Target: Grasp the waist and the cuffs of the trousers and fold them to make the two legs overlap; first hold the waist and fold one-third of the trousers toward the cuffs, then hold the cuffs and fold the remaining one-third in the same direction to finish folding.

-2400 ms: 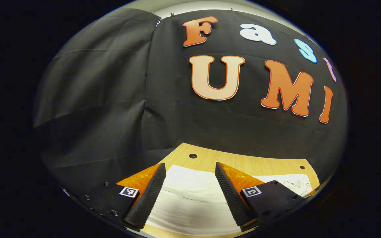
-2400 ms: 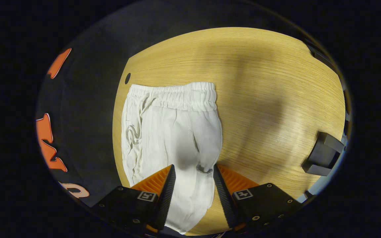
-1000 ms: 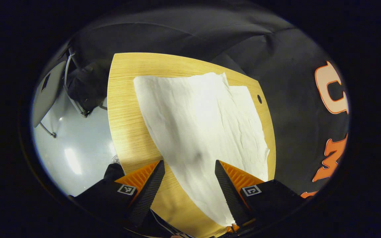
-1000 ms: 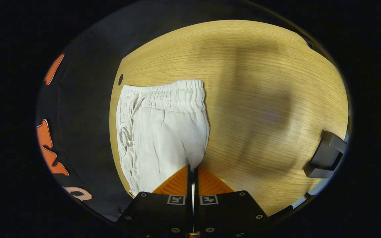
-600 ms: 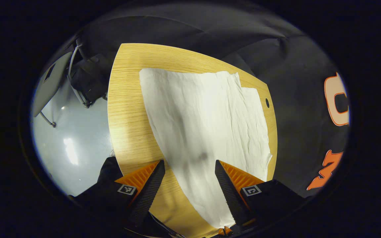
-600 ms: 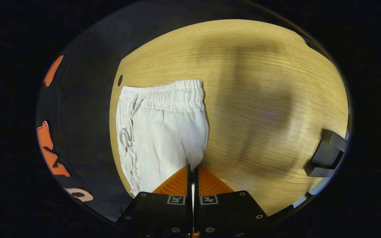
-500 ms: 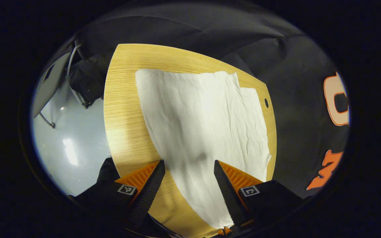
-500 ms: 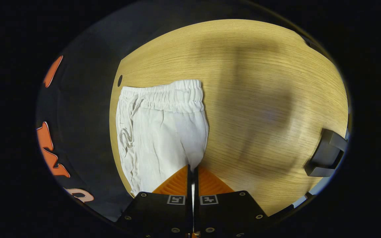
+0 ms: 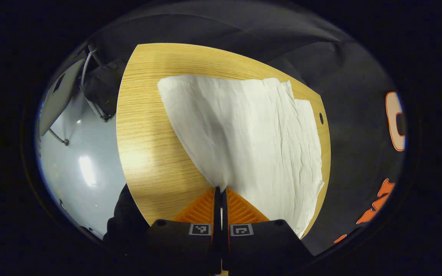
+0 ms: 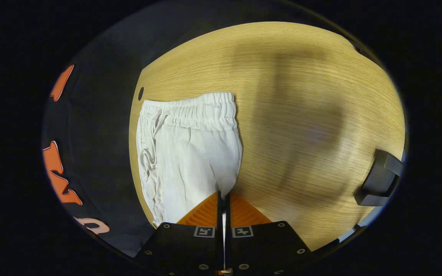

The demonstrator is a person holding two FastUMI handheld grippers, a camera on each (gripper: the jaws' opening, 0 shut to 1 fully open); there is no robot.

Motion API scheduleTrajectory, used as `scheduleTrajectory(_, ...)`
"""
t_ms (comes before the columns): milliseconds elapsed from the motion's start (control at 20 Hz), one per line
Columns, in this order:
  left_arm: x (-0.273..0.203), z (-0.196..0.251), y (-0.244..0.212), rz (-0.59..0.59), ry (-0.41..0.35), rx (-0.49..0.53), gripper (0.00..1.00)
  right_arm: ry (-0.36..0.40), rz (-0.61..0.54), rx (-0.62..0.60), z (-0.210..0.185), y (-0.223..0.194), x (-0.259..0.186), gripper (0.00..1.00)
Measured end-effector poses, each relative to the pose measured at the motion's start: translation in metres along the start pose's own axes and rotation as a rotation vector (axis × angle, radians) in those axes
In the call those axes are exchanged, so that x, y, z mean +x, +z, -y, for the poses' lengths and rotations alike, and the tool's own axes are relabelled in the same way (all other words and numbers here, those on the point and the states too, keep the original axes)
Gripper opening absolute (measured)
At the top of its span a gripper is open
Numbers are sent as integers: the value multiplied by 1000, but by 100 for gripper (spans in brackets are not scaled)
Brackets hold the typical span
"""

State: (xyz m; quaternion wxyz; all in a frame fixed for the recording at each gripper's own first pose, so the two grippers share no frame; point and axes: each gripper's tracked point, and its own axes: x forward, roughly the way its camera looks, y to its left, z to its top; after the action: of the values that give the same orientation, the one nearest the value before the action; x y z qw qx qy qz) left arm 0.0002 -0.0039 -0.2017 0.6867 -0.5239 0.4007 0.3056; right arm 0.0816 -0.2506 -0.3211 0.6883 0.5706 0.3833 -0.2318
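Both the left gripper (image 9: 221, 190) and right gripper (image 10: 223, 194) pinch the white trousers (image 10: 190, 149); legs apparently overlapped, so the waist fold needs regrasping the waistband (image 10: 194, 109)

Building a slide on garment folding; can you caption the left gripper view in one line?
Left gripper shut on the edge of white trousers spread over a wooden table.

The trousers (image 9: 251, 130) are thin, matt white cloth, finely creased, with a gathered elastic waistband (image 10: 194, 111) at 11 o'clock in the right gripper view. The worktop (image 10: 301, 96) is smooth, matt, light wood grain. The floor (image 9: 83, 168) at 9 o'clock in the left gripper view looks glossy.
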Motion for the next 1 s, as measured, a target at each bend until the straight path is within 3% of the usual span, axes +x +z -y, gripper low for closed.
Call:
scheduleTrajectory(150,-3,9,0,-2,-8,51,4,-29,8,-28,1,0,-5,1)
scheduleTrajectory(350,-23,43,17,2,-82,164,5,18,34,-83,-21,-3,-25,1)
scheduleTrajectory(700,-45,143,52,1,-205,321,5,137,110,-120,-100,-1,-58,1)
scheduleTrajectory(1000,-40,223,77,1,-264,404,4,182,151,-200,-171,8,-64,0)
